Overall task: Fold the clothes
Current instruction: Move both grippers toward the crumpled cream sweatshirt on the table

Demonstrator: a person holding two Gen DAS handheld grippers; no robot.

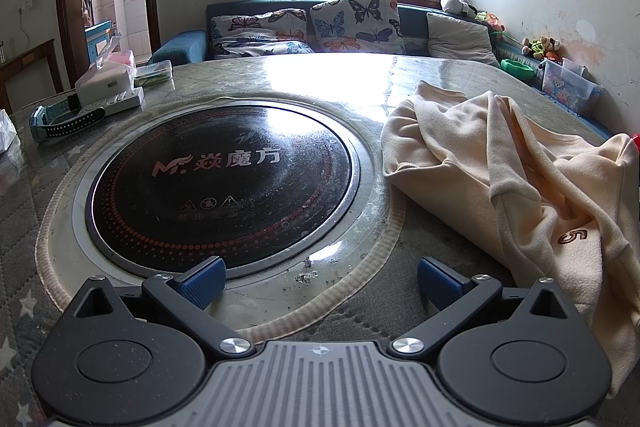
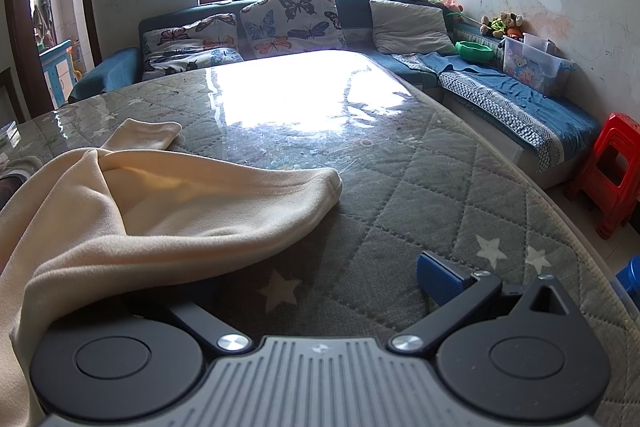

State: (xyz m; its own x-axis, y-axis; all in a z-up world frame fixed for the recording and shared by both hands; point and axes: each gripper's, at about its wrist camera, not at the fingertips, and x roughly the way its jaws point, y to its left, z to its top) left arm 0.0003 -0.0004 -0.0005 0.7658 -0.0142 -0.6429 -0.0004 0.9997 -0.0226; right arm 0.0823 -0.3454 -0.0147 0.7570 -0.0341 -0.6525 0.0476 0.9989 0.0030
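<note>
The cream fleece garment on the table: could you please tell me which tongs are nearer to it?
Right. The cream fleece garment drapes over the right tongs' left finger, while the left tongs sit open beside it, over the black hotplate's rim.

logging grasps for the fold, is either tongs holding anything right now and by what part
Left tongs are open and hold nothing. Right tongs look open too; the cream garment drapes over their left finger, hiding it, so a hold there cannot be ruled out.
</note>
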